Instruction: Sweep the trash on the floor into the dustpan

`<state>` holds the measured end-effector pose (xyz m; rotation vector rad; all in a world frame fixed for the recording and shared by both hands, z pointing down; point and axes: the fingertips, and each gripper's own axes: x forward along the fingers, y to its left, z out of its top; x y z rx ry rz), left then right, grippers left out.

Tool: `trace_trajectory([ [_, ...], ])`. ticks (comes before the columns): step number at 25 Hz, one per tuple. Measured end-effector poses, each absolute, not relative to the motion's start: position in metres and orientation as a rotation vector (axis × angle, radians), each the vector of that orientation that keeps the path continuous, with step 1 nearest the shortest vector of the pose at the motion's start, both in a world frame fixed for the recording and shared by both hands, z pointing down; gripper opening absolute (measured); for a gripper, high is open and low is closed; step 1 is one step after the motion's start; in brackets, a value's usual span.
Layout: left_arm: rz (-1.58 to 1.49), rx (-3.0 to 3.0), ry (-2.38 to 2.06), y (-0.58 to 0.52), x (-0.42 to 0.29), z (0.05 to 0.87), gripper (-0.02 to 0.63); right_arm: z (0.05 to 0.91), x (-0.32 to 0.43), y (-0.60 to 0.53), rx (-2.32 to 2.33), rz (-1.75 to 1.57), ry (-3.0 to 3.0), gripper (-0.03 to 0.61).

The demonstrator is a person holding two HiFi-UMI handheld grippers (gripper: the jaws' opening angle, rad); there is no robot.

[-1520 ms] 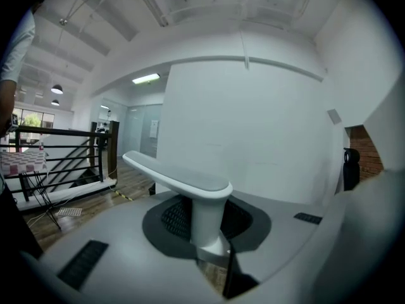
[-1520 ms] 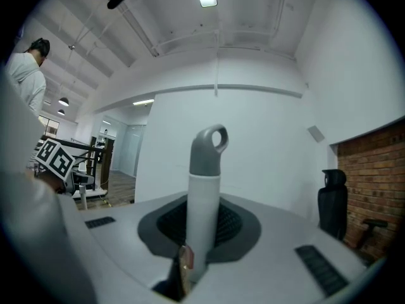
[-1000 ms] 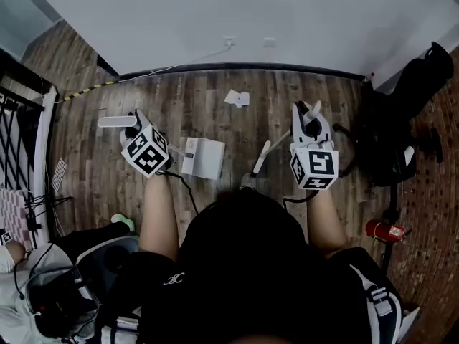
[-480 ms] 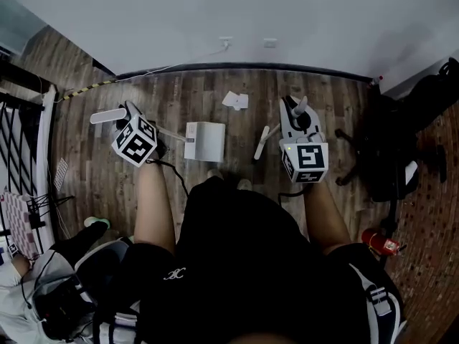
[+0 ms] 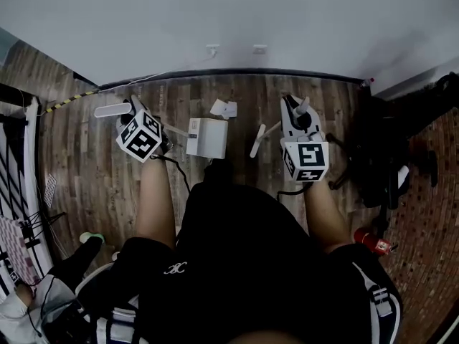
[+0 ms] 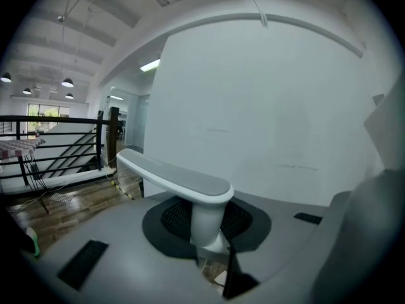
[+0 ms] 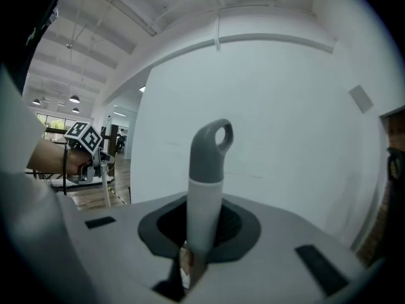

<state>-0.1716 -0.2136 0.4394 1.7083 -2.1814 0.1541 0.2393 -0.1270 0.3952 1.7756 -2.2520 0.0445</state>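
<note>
My left tool [image 5: 138, 122] was clamped shut on the upright handle [image 6: 204, 214] of the dustpan [image 5: 207, 136]. I judged this kept the pan flat on the wooden floor [image 5: 93, 178] while I stood over it. The crumpled paper [image 5: 223, 108] lay just beyond the pan, near the far wall [image 5: 229, 20]. Right of the pan, the brush head [image 5: 257, 141] hung low by the floor. My right tool [image 5: 297, 117] gripped the broom handle [image 7: 205, 195], placed to draw the paper back toward the pan.
</note>
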Motion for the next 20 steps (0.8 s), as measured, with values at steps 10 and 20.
trace_trajectory([
  [10,0.179,1.715,-2.043,-0.321,-0.175,0.502,0.067,0.433,0.242,-0.2,1.762,0.152,-2.102,0.046],
  [20,0.239,1.712,-2.023,-0.385,-0.2,0.543,0.072,0.468,0.231,-0.264,1.709,0.166,-2.025,0.046],
])
